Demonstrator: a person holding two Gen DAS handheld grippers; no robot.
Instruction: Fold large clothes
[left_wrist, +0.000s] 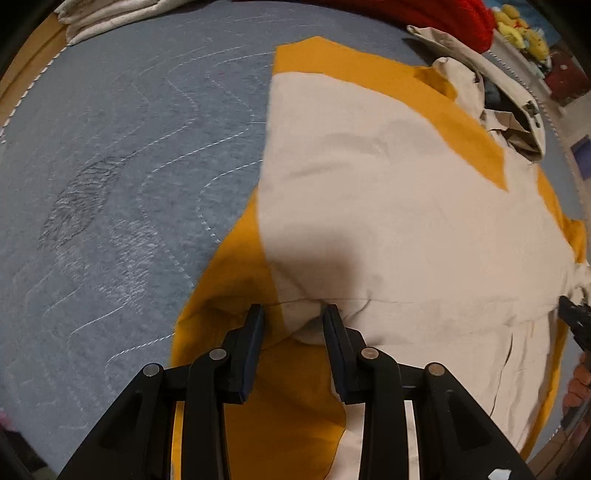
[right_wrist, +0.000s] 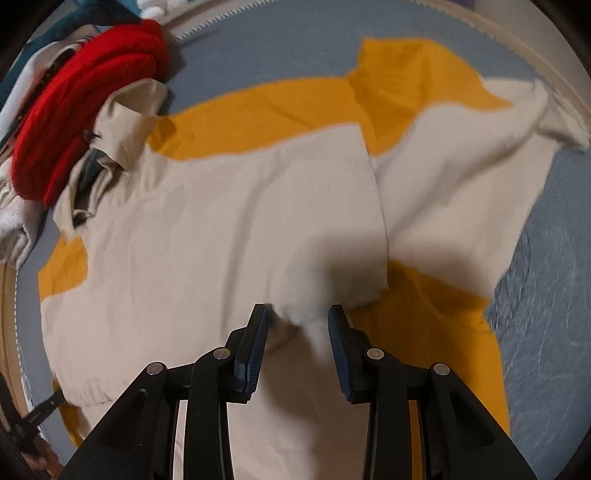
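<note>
The big cream and yellow jacket lies spread flat on the blue blanket. It looks soft and floppy, and I think it will sag and slide if held in one spot, so the edges and corners are the best places to grab. The left gripper is parted with a bump of cloth between its fingers. The right gripper is parted too, with cream cloth bunched in its gap.

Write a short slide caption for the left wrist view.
Left gripper above a beige and yellow jacket spread on a blue quilt, cloth bunched between its jaws.
</note>
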